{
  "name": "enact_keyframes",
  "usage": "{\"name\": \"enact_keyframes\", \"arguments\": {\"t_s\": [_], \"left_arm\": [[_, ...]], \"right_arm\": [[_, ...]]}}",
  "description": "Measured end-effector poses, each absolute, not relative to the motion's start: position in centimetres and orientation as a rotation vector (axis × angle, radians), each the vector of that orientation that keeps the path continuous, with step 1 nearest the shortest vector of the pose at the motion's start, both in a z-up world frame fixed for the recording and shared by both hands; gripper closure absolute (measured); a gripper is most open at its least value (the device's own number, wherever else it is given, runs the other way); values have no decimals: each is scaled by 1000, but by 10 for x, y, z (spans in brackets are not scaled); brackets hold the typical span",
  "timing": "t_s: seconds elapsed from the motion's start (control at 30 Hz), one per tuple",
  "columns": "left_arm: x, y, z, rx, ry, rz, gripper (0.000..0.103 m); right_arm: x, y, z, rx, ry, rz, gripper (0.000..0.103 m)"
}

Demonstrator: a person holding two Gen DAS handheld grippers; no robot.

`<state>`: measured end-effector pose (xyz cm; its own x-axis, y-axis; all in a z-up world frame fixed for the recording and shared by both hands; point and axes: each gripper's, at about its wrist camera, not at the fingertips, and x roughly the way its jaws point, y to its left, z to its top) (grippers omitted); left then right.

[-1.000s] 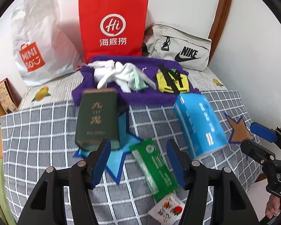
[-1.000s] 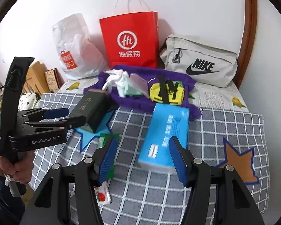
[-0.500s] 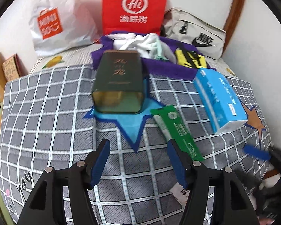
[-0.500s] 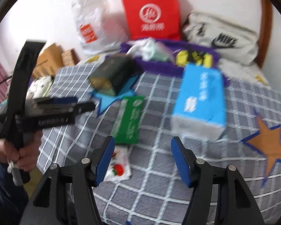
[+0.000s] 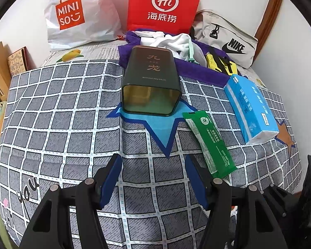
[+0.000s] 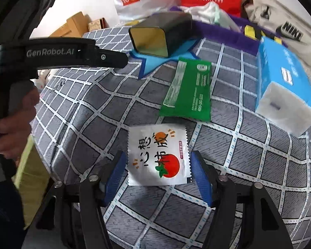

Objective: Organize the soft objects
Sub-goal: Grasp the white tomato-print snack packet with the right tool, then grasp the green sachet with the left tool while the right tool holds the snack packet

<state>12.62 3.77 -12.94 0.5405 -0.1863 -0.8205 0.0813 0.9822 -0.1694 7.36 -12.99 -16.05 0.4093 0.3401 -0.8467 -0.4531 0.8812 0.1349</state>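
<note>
White foil, tomato and orange print: that little sachet (image 6: pixel 158 155) sits right between the jaws of the right gripper (image 6: pixel 158 173), flat on the checked bedspread (image 6: pixel 259 159). Its sides run roughly parallel to the blue pads, which flank it without pressing. The jaws have just been opening and now stand wider than the packet, so nothing is gripped yet. Its long axis points straight ahead, away from the jaws, toward the green packet (image 6: pixel 187 89) just beyond.

The left gripper (image 5: pixel 153 178) hovers over bare bedspread, jaws moderately open and empty; the dark tin (image 5: pixel 151 83) lies ahead of it. I'd say the right hand is clearly the nearer one, and a squeeze across the sachet's short width looks like the obvious move.
</note>
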Motion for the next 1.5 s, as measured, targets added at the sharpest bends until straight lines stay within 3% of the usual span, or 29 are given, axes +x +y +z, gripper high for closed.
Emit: {"name": "enact_keyframes", "arguments": {"t_s": [0.1, 0.27, 0.33, 0.4, 0.5, 0.57, 1.37, 1.5], "left_arm": [[123, 42, -132, -144, 992, -176, 42], [120, 47, -135, -169, 1000, -170, 42], [118, 49, -136, -181, 999, -179, 42], [116, 49, -137, -184, 1002, -185, 42], [115, 49, -137, -192, 1001, -194, 42], [115, 48, -137, -194, 1000, -200, 42], [166, -59, -152, -99, 1060, -287, 40], [175, -77, -163, -84, 1094, -204, 26]], "right_arm": [[67, -122, -164, -149, 1004, 481, 22], [61, -109, -170, -220, 943, 451, 22], [61, -113, -169, -216, 930, 458, 30], [63, -119, -168, -207, 922, 446, 47], [67, -128, -164, -185, 934, 440, 59], [68, -131, -163, -179, 937, 440, 62], [60, -233, -123, -102, 916, 296, 62], [61, -244, -118, -103, 907, 286, 62]]}}
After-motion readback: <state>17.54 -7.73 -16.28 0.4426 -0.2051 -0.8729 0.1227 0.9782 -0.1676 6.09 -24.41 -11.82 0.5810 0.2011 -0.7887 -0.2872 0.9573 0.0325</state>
